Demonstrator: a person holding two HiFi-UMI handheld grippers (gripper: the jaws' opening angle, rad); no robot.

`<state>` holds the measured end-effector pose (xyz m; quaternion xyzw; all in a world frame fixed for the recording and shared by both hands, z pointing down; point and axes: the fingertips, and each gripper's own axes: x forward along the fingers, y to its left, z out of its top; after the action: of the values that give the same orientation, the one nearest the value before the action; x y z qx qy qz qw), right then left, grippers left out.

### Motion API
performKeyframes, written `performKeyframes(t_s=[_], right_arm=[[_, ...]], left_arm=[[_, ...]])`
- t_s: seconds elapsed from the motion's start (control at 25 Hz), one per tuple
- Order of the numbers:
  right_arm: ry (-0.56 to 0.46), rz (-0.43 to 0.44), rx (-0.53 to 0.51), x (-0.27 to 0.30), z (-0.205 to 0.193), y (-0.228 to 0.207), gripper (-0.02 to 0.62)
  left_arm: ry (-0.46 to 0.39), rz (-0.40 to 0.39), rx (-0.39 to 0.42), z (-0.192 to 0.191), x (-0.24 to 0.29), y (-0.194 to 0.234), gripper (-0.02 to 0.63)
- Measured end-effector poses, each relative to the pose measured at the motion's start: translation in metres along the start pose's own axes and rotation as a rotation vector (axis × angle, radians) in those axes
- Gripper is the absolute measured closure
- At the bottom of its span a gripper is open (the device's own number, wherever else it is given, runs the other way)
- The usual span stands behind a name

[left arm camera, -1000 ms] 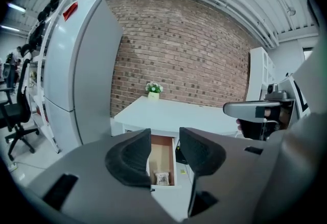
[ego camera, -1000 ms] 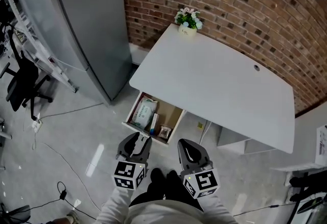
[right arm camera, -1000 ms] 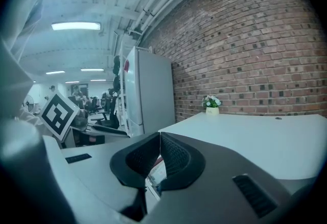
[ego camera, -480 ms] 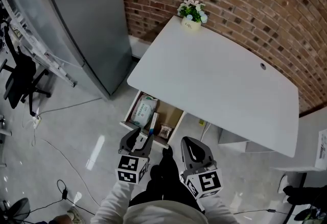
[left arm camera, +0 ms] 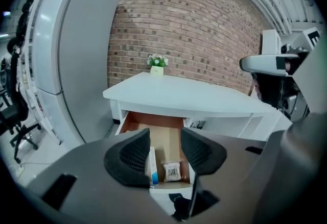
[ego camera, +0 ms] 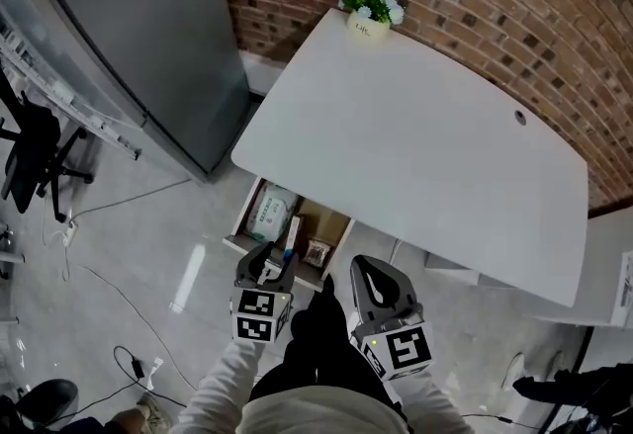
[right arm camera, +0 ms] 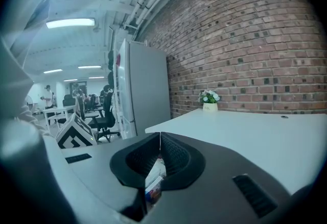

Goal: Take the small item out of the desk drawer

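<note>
We are at the approach step: the drawer [ego camera: 237, 242] [left arm camera: 125, 123] stands pulled out from under the white counter [ego camera: 415, 145]. Inside it, left to right, lie a green-and-white pack [ego camera: 269, 215], a slim blue-ended box [ego camera: 290, 242] [left arm camera: 153, 167] on edge, and the small clear packet [ego camera: 317, 253] [left arm camera: 172, 171], which we take for the item, near the front right corner. The left gripper [ego camera: 275, 259] [left arm camera: 166, 149] hovers over the drawer front, its fingers opening with nothing gripped between them. The right gripper [ego camera: 366, 271] [right arm camera: 160, 139] hangs beside it, fingers pressed together and, we judge, empty. Next the left must drop lower, straddle the packet clear of the box, and close.
</note>
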<state>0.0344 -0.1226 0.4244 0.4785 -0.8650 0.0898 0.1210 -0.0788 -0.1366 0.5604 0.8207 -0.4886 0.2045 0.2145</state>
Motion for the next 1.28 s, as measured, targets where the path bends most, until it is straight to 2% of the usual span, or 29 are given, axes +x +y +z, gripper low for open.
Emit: performKeyframes(t_s=[0.24,0.6,0.88,1.28], right_arm=[[0.023,0.015,0.004,0.025,-0.011,-0.018,0.568],[0.047,0.02,0.013,0.057,-0.019,-0.046,0.568],[0.062,0.017,0.027,0.067,-0.024,-0.063,0.568],[0.079,0.018,0.037,0.084,-0.031,-0.081,0.568]], left_arm=[[0.108,-0.001,0.013,-0.021,0.042,0.007,0.416],[0.241,0.019,-0.02,-0.06,0.102,0.021,0.411],[0.386,0.013,0.007,-0.094,0.129,0.024,0.407],[0.496,0.023,-0.006,-0.115,0.161,0.031,0.397]])
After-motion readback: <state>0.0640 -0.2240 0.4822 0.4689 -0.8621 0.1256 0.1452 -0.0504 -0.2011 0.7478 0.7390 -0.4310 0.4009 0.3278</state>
